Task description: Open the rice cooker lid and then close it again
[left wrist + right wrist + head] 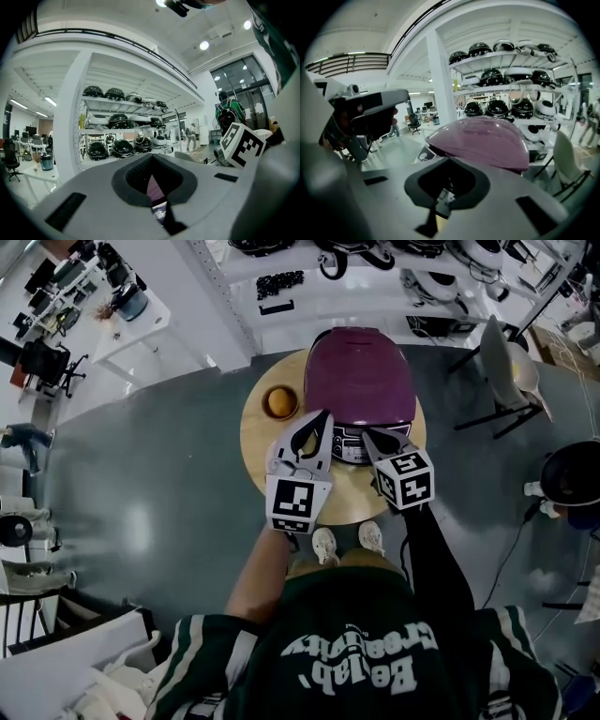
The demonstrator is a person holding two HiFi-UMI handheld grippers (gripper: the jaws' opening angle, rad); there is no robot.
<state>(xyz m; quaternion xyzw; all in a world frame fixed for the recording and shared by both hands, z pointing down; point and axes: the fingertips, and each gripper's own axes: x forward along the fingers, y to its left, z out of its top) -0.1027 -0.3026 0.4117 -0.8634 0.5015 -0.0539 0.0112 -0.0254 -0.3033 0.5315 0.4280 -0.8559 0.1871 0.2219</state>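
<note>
At the cooker's front, tongs closed

Only the head view shows the desk [255, 442], purple rice cooker [361, 371] and bowl [279, 402] beside it. Left tongs [325, 416] and right tongs [367, 434], both pinched together, empty, point at its front panel [347, 439]; the right gripper view shows its lid [480, 140] down.

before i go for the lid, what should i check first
1. Rice cooker lid fully down: ok.
2. Right tongs shut, empty, at the cooker's front: ok.
3. Left tongs shut, empty, beside them: ok.
4. Lid release button in view: cannot tell, the tongs cover much of the front panel.
5. Small orange bowl apart from the cooker on the table: ok.
</note>
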